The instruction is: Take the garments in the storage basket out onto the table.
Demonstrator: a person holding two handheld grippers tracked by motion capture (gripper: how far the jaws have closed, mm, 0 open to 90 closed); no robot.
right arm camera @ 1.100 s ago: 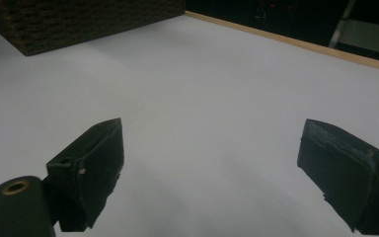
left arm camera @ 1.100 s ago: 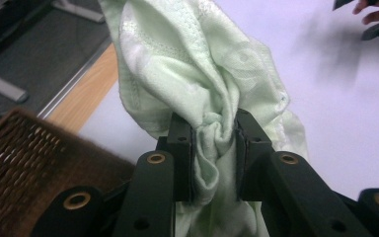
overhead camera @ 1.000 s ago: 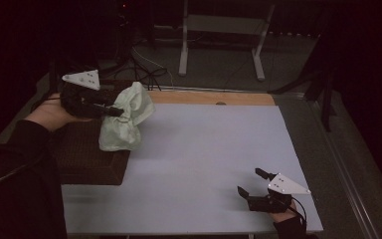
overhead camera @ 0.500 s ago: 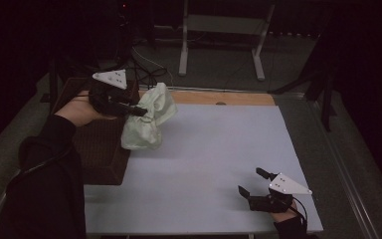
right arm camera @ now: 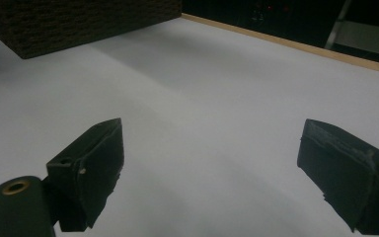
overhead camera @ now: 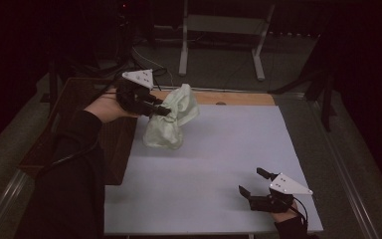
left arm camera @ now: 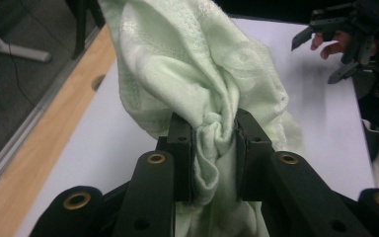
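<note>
Jaws of the right gripper [overhead camera: 252,196] stand wide apart w/ nothing between, parked low at the near right edge of the table [overhead camera: 238,149]. Farther back on the left, the left gripper [overhead camera: 161,109] is clamped on a bunched fold of the pale green cloth [overhead camera: 171,122]; the cloth hangs off its pads, lower end just above or brushing the white top, beside the dark basket [overhead camera: 79,129]. To do this step well, I'd say: keep the pinch firm, carry the cloth toward the table's middle, set it down w/o dragging, then let the right side take a free edge.
</note>
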